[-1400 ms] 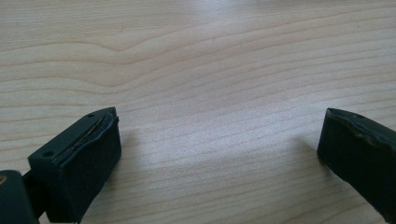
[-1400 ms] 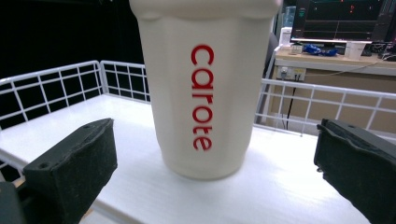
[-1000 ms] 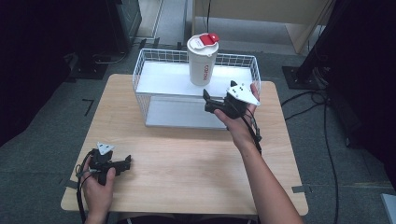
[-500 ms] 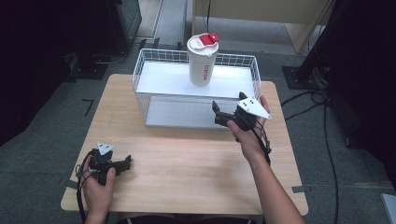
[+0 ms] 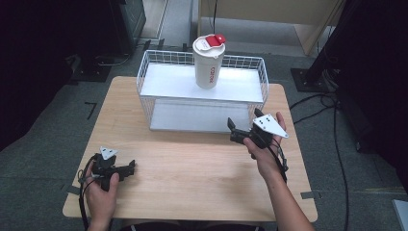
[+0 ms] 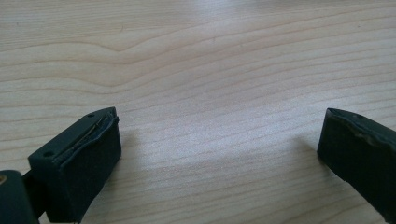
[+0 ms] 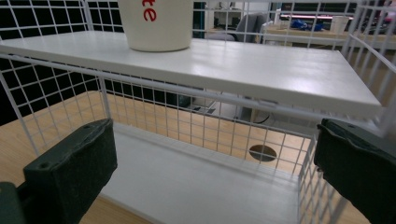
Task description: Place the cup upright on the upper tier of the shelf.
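A person sits at a light wooden table (image 5: 192, 168), a two-jaw gripper in each hand. Nearest the person, the left gripper (image 5: 126, 167) rests low over the table's near left corner. Its jaws stand wide apart with nothing between them; in the left gripper view (image 6: 219, 140) bare wood grain lies between and beyond them.

Farther in, the right gripper (image 5: 232, 130) is held above the table on the right side, its jaws also spread wide and empty. They point at the front of a white wire rack (image 5: 262, 79), which stands just ahead of them. In the right gripper view (image 7: 215, 154) the rack's wire front (image 7: 56, 112) crosses between the jaws, with its lower white shelf straight ahead and its upper shelf above jaw level.

Farthest off, a tall white cup (image 5: 209, 61) with a red-and-white lid stands upright on the upper shelf, beyond and above the right jaws, to their left; its base (image 7: 156, 23) bears red lettering.
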### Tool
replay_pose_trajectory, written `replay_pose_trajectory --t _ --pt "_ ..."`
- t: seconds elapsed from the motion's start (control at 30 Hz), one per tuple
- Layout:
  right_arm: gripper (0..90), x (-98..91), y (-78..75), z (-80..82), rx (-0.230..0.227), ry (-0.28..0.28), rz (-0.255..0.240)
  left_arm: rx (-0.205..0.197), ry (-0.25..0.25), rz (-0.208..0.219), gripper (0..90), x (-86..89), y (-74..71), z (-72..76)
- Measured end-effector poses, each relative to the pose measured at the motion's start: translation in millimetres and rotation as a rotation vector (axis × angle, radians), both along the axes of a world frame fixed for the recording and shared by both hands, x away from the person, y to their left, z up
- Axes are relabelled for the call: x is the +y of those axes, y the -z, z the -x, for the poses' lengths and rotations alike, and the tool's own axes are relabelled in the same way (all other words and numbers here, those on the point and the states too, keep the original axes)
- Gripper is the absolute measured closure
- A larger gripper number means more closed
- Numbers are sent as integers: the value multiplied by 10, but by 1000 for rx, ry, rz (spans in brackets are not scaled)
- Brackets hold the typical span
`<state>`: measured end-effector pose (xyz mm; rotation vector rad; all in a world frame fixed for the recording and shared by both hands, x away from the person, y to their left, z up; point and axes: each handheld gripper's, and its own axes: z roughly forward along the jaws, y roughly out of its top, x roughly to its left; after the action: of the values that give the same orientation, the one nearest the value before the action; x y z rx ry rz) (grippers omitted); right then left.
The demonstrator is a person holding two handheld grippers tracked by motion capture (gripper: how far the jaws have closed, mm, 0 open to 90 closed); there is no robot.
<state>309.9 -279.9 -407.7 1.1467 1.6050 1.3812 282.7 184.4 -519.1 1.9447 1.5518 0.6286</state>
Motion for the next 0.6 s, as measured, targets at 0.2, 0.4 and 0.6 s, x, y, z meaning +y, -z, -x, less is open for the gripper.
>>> replay_pose_trajectory --t 0.2,0.4,0.6 --pt "0 -148 122 103 20 20 -2 2 2 -1 0 2 -2 1" --pt "0 -329 268 209 40 52 -2 2 2 -2 0 2 -2 1" --pt "0 -477 373 293 57 75 3 2 1 0 0 1 -2 1"
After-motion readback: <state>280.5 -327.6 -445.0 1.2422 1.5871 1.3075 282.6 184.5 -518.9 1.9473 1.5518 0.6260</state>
